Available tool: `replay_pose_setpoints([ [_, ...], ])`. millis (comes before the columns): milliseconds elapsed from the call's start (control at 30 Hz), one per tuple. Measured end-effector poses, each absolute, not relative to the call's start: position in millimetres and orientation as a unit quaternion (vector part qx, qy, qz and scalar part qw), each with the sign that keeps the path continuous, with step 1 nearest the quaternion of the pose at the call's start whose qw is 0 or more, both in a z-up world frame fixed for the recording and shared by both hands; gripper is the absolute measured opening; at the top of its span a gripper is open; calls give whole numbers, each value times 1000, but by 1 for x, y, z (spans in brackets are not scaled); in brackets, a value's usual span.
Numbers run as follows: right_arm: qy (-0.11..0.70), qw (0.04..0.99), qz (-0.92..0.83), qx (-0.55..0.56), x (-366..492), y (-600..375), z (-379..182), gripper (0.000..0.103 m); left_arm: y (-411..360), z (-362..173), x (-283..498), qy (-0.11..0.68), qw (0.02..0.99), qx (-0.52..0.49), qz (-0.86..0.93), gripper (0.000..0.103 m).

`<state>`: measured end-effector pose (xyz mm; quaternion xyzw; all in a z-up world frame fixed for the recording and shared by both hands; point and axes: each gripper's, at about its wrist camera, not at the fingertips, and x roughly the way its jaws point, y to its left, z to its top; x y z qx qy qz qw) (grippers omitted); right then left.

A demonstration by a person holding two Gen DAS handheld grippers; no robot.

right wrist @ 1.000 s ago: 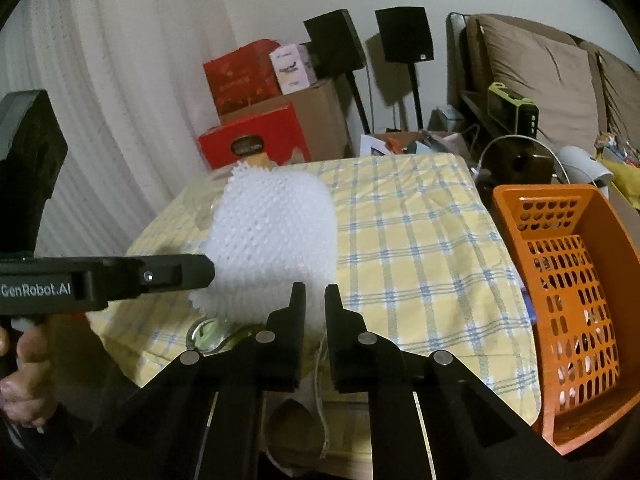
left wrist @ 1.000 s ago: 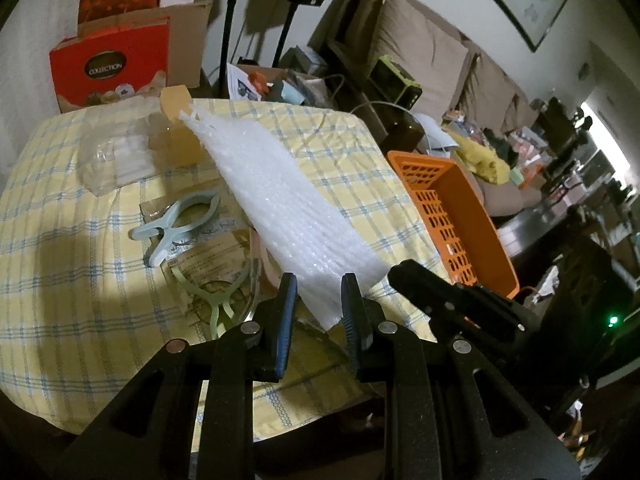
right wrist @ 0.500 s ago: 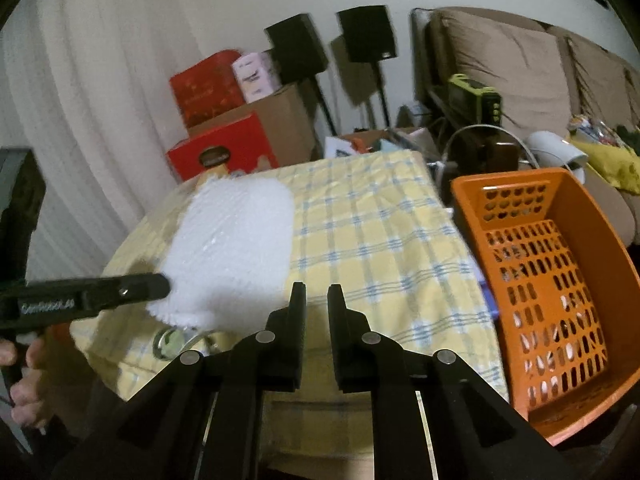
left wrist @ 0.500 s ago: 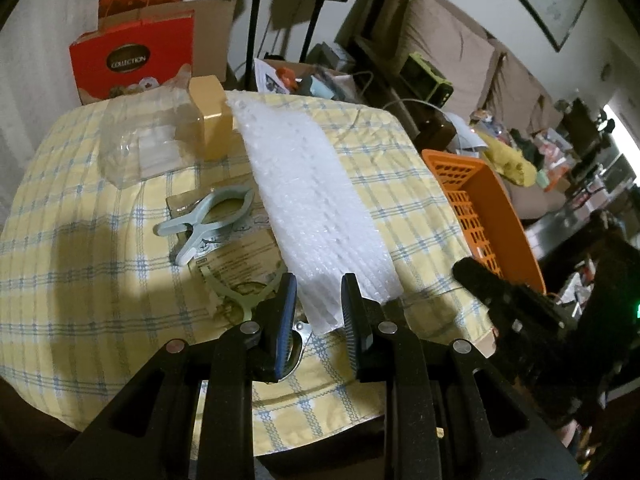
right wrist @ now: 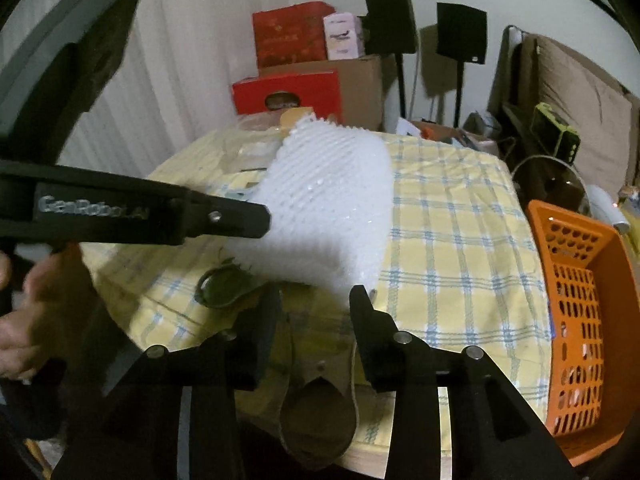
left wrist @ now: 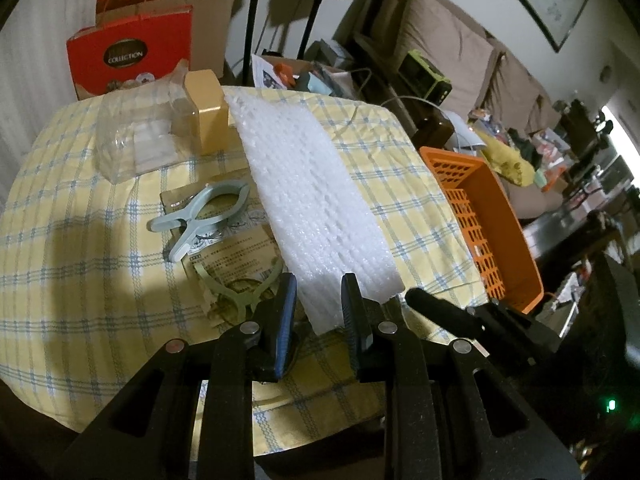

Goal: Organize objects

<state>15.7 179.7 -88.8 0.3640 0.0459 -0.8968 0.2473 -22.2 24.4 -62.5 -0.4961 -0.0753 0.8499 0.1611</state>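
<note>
A long white foam sheet [left wrist: 312,200] stretches across the yellow checked tablecloth [left wrist: 80,264]. Its near corner sits between the fingers of my left gripper [left wrist: 318,300], which is shut on it. In the right wrist view the left gripper [right wrist: 256,220] holds that sheet [right wrist: 332,208] raised off the cloth. My right gripper [right wrist: 316,300] is just below the sheet's lower edge; its jaws are opening and the pads press on nothing. One of its black fingers [left wrist: 440,312] shows to the right of the left gripper. An orange basket [left wrist: 492,224] stands at the table's right edge.
On the cloth left of the sheet lie a pale blue clip [left wrist: 200,216], a green clip [left wrist: 240,292] and a printed paper packet [left wrist: 232,248]. Farther back stand a clear plastic box [left wrist: 136,140] and a golden box [left wrist: 206,116]. A person's hand [right wrist: 24,320] holds the left gripper.
The right gripper's jaws, shut before, now stand apart, and it has swung back toward the sheet. The sheet has settled flatter over the table.
</note>
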Motion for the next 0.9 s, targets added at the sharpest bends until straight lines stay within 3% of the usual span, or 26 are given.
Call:
replay_pose_setpoints([
  [533,-32,187,-919,345,-13,190,-93,36,25,-56,-16,-77,177,-493,849,21],
  [567,-40,189,-919,343,-13,191,-93,27,25,-56,-16,-78,178,-492,848,21],
  [600,-49,195,-918,341,-15,193,-92,11,25,-55,-15,-79,180,-492,848,21],
  [767,-63,206,-926,310,-11,204,-73,8,19,-49,-15,-89,179,-484,852,22],
  [900,-134,239,-918,286,-7,229,-55,7,12,-47,-16,-97,175,-482,853,22],
])
